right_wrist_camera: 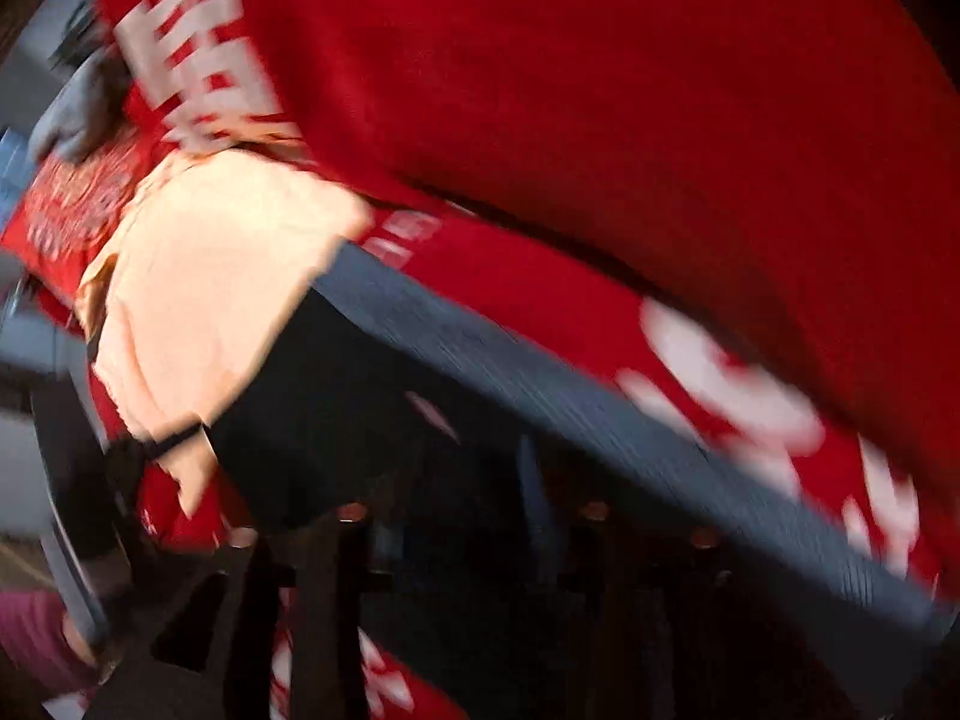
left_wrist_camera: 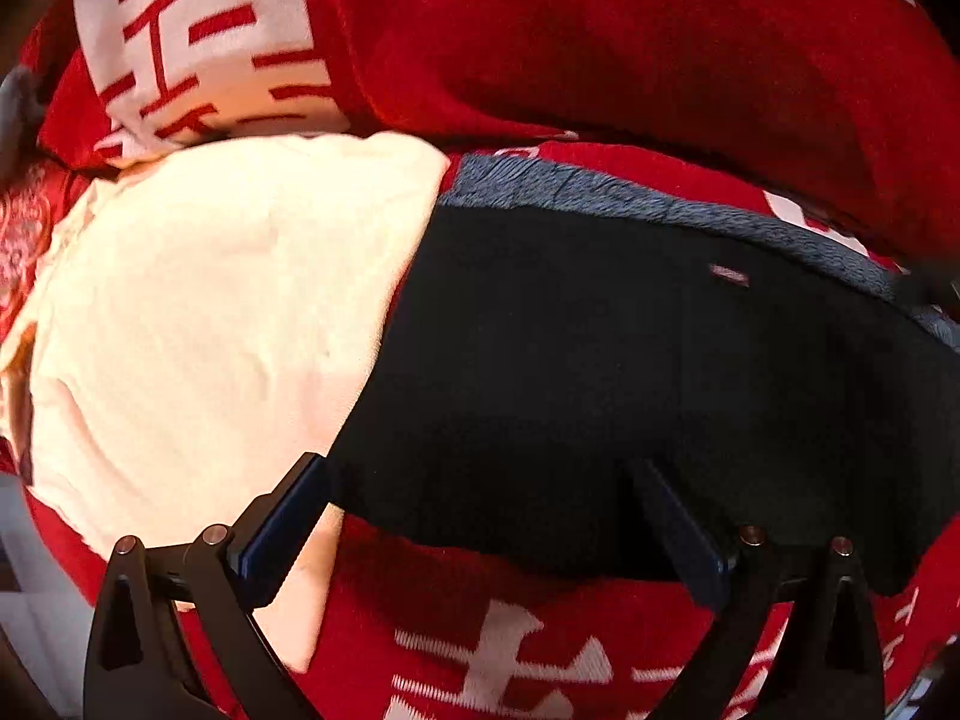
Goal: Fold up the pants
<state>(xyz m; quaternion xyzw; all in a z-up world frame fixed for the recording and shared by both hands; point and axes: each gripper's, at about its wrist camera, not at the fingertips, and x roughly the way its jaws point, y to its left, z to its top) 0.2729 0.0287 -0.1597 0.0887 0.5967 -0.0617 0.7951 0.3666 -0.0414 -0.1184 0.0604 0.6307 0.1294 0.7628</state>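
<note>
Two garments lie on the red blanket [left_wrist_camera: 660,30]: the dark pants [left_wrist_camera: 630,372], already a compact folded block at centre right, and a cream cloth [left_wrist_camera: 210,312] touching their left edge. I judge folding nearly finished. Their long axis runs left to right, sloping down rightwards. My left gripper [left_wrist_camera: 480,516] stands open, empty, over their near edge. My right gripper [right_wrist_camera: 456,516] is blurred; I cannot tell.

Pants [left_wrist_camera: 600,372] right of cloth [left_wrist_camera: 228,312]
</note>
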